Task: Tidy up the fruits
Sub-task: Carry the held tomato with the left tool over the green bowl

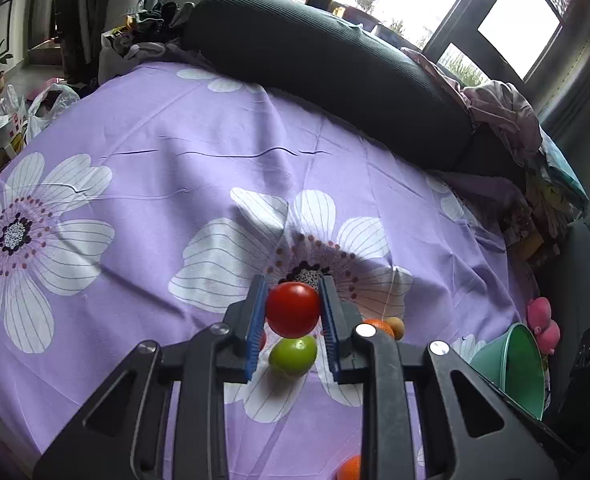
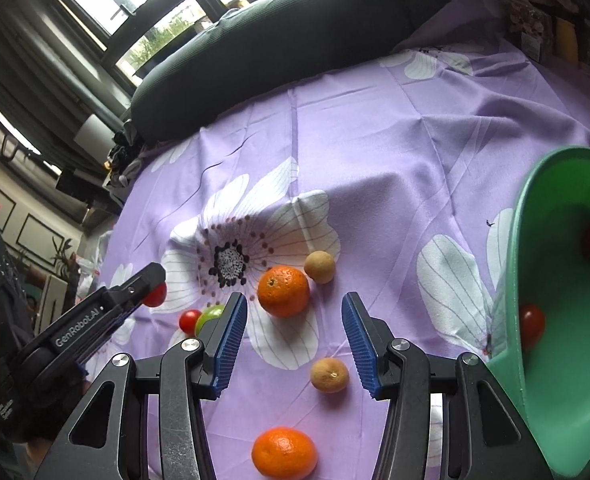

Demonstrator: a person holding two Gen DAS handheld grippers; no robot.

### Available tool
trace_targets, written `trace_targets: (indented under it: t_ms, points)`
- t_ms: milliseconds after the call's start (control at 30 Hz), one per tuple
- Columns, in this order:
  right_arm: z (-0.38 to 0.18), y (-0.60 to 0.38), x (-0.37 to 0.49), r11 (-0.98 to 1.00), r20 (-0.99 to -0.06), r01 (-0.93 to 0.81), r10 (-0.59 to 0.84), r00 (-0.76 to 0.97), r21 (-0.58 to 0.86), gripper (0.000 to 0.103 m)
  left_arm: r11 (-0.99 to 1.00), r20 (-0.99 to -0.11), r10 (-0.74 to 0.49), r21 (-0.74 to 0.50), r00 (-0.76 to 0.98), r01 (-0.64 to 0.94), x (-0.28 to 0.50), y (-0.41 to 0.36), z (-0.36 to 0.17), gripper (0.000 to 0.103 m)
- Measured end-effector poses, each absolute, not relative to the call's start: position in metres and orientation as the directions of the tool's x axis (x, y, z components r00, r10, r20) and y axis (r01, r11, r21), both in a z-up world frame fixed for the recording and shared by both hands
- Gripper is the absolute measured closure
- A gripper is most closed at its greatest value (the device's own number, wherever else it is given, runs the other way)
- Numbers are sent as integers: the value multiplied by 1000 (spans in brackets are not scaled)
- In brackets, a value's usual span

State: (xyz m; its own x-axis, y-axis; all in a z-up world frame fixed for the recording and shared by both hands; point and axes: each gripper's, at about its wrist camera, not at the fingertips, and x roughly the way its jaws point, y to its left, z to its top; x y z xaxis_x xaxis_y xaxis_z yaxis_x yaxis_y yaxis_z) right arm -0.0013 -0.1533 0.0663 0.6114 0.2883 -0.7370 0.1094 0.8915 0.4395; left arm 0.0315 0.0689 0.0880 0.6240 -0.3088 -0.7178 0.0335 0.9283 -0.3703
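A round red tomato (image 1: 293,309) hung pinched above a small green fruit (image 1: 294,355). Two oranges (image 2: 283,291) and two little tan fruits (image 2: 319,267) lay nearby. Red tomatoes (image 2: 531,324) sat inside the tilted green plastic bowl (image 2: 555,400).

1. "GenRobot.AI" stands in pale letters along the black side of the left gripper (image 2: 151,292), seen from the right wrist camera.
2. A small pale marking lower on the same gripper's body is too blurred to read.
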Motion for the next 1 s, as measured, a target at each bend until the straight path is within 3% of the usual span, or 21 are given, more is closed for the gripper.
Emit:
trace_targets:
  t_ms: [300,633,1000]
  points:
    - [64,-57,39,905,-764,-152,418,491,397,64,909,-670,-281,-416,687,-34,20,103,105,77]
    - [32,-3,72,948,-888,-232,292,355,219,68,888,-665,-287,-455,690,-70,21,126,104,77]
    - [18,15,77,959,-911,-242,227,343,148,72,884,-660,-304,-464,687,-54,20,126,103,77]
